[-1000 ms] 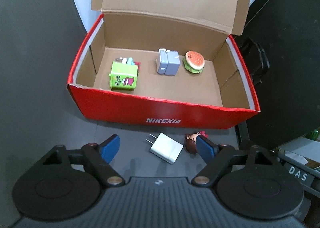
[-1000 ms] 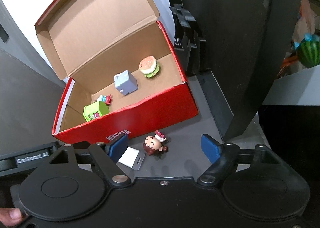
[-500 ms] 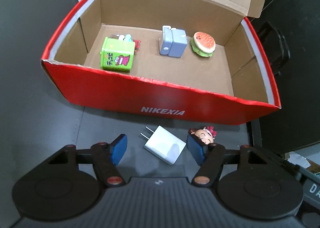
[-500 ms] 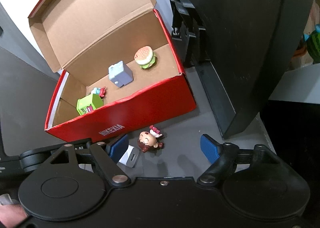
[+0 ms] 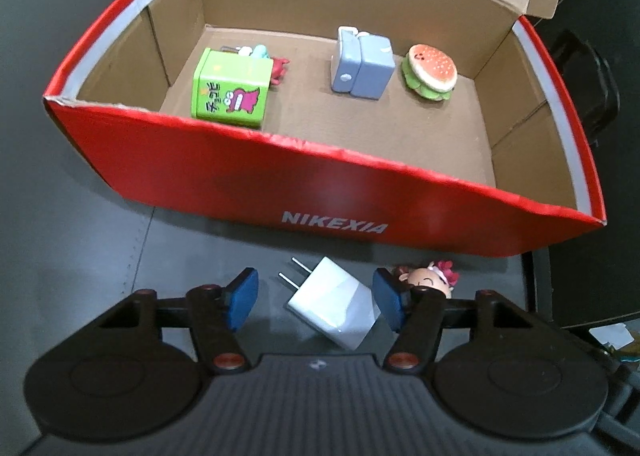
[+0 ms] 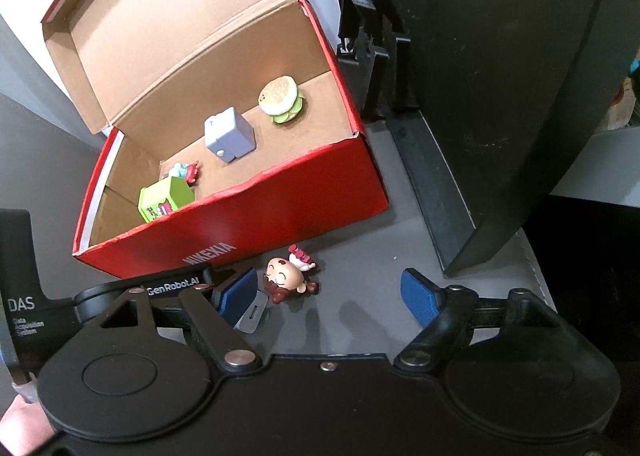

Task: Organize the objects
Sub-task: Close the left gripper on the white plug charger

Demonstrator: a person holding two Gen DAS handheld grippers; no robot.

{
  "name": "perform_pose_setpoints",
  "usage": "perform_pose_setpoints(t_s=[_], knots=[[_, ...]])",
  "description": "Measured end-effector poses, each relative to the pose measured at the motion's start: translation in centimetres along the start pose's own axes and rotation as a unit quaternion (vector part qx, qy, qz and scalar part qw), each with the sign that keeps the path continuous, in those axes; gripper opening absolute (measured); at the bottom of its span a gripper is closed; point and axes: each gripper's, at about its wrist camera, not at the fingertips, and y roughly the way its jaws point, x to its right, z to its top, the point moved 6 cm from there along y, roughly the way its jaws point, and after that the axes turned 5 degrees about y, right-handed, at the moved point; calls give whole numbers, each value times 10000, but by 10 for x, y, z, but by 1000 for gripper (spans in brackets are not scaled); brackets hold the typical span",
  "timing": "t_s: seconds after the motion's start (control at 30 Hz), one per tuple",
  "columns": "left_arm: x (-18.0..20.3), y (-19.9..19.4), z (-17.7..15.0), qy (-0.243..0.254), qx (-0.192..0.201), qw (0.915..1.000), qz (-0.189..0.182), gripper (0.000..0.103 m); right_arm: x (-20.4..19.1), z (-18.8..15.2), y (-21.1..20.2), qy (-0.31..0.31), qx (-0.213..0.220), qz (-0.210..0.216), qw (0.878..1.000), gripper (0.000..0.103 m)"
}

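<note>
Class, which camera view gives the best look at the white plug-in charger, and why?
The left wrist view: the white charger lies whole, prongs included, between the closing left tool. The right wrist view shows only one end of it, behind a blue finger pad.

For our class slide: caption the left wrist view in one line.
Left gripper, jaws closing around a white charger, before a red box holding three toys.

A dark grey matte tabletop (image 6: 360, 320) spreads across the scene. A tall black curved panel (image 6: 500, 88) stands on the tabletop at its right side. Just left of that panel, a black plastic slotted rack (image 6: 368, 36) stands upright. Behind the tabletop's far left edge rises a white wall (image 6: 24, 8).
</note>
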Motion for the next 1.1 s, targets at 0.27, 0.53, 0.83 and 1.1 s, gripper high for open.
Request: perform_pose_setpoints(t_s=[0.27,0.53,0.83,1.1], knots=[[-1,7,2,6,-19,10000,-33,62,-11,-4,15,-232,-154,53,9996,78],[-10,6,4,-23,-92,10000,2,62,-16,-2,31,-481,-295,-88,9984,76],[0,18,2,135,-265,9994,164,58,-6,0,37,-309,-351,-216,9987,75],[-21,12,-6,-31,-377,9989,282,48,-11,-2,40,-467,-386,-187,9980,72]])
